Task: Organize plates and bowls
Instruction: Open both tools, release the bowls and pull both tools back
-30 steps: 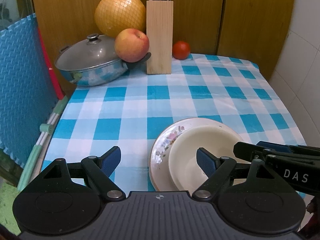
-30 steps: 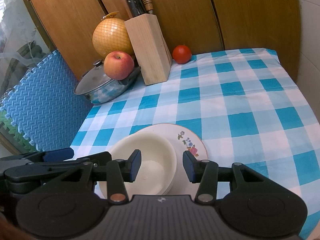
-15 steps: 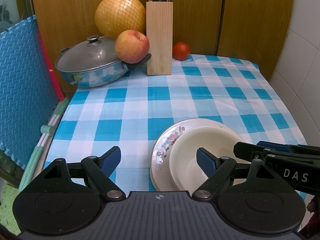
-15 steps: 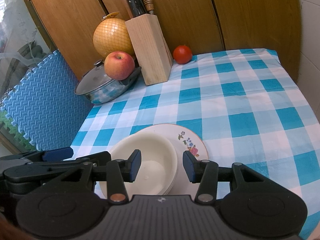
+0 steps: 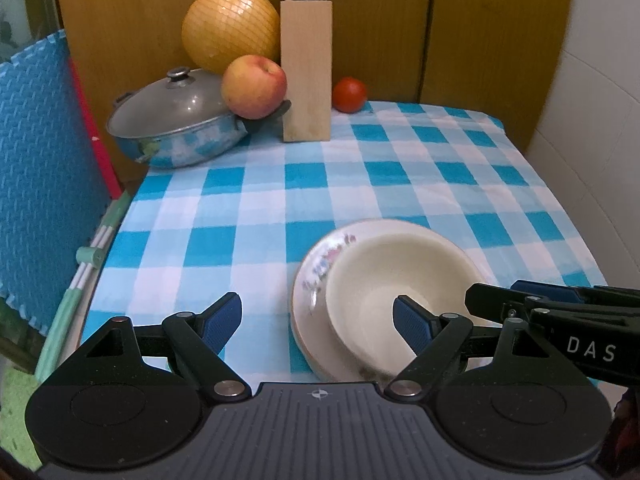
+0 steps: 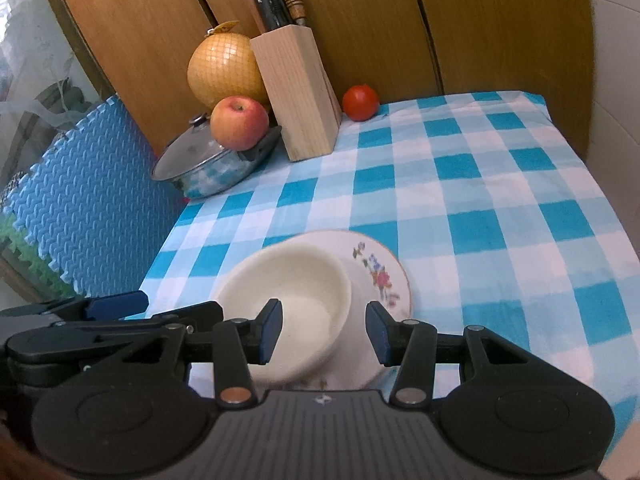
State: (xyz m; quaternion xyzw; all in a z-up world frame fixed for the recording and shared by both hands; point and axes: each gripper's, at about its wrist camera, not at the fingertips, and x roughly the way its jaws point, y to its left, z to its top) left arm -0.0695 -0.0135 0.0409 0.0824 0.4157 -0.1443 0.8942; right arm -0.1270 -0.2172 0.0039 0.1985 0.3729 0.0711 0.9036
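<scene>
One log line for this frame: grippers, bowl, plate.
left: open, empty | right: open, straddling bowl rim | bowl: on plate

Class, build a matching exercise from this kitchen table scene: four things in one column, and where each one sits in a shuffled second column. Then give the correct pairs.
Things
1. apple
2. cream bowl
3. tomato
4. knives

Places
A. standing in the wooden block
B. on the floral plate
C. resting on the pot lid
D. on the checked cloth, right of the block

Pairs: 1-C, 2-B, 3-D, 4-A
</scene>
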